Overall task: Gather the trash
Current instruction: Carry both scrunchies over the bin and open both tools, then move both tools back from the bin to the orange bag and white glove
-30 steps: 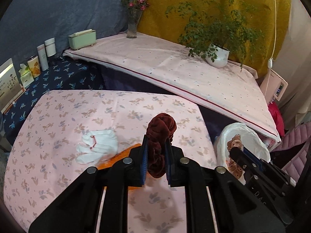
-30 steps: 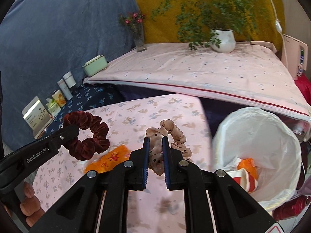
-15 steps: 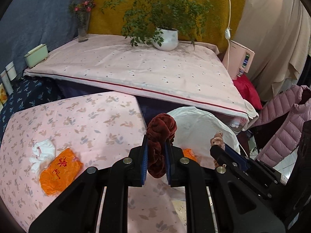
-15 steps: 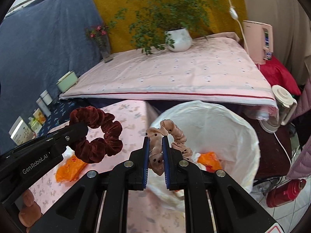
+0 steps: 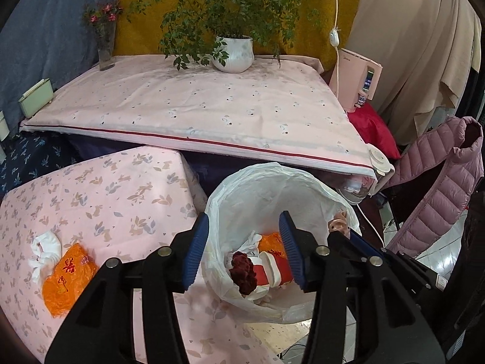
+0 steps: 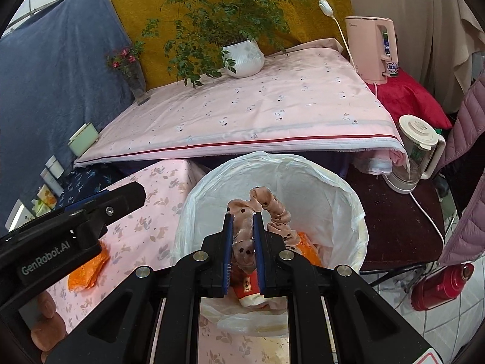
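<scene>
My left gripper (image 5: 244, 248) is open and empty above the white-lined trash bin (image 5: 248, 182). The dark red scrunchie (image 5: 242, 271) lies inside the bin on a red-and-white wrapper (image 5: 272, 268). My right gripper (image 6: 243, 242) is shut on a beige dotted scrunchie (image 6: 272, 209) and holds it over the bin (image 6: 348, 194). An orange packet (image 5: 65, 276) and a white crumpled glove (image 5: 45, 247) lie on the floral table (image 5: 106, 194) at the left.
A raised pink-covered platform (image 5: 197, 112) behind holds a potted plant (image 5: 233, 51), a flower vase (image 5: 104, 48) and a green box (image 5: 35, 97). A blender jug (image 6: 415, 154), a pink kettle (image 6: 371, 48), a red flask (image 6: 442, 285) and a pink jacket (image 5: 439, 182) stand right.
My left gripper has opened and the dark red scrunchie has dropped into the bin. Both grippers have moved further over the bin; the right one still holds the beige scrunchie.
</scene>
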A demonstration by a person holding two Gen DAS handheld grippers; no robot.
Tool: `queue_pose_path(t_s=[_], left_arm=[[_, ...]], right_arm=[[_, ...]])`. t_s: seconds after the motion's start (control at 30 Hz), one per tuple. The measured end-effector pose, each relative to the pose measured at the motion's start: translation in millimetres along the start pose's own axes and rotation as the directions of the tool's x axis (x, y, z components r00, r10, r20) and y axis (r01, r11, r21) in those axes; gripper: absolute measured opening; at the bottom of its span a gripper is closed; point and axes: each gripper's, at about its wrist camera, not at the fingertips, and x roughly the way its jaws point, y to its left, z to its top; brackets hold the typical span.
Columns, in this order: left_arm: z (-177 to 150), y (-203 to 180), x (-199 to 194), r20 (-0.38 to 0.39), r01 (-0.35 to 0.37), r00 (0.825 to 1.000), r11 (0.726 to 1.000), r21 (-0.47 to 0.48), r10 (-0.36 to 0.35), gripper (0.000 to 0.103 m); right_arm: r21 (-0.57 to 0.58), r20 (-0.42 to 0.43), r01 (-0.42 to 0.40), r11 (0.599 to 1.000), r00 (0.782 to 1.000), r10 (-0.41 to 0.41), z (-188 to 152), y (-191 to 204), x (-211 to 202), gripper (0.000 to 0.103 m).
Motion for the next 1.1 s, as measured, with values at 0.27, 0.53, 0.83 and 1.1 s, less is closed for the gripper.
queue_pose_path(t_s=[0.27, 0.53, 0.83, 1.1], left_arm=[[-1.9, 11.3, -1.3, 0.010, -0.043, 0.999, 0.999, -0.009, 0.043, 0.047], [-6.3, 24.1, -2.2, 0.017, -0.079, 0.997, 0.996, -0.027, 0.080, 0.055], [-13.3, 41.0, -4.7, 0.017, -0.106, 0.994, 0.993, -0.058, 0.107, 0.064], [-17.4, 53.2, -10.9, 0.024, -0.124, 0.992, 0.990, -0.070, 0.126, 0.064]], right_arm=[[-0.010, -0.009, -0.004, 1.000, 1.000, 0.004, 0.9, 5.7, 6.7, 0.013], [-0.024, -0.007, 0.006, 1.000, 1.000, -0.006, 1.1, 14.9, 9.7, 0.021], [-0.034, 0.014, 0.004, 0.999, 1.000, -0.004, 5.5, 24.6, 5.6, 0.040], [-0.072, 0.007, -0.002, 0.997, 1.000, 0.003, 0.3, 43.5, 3.8, 0.040]])
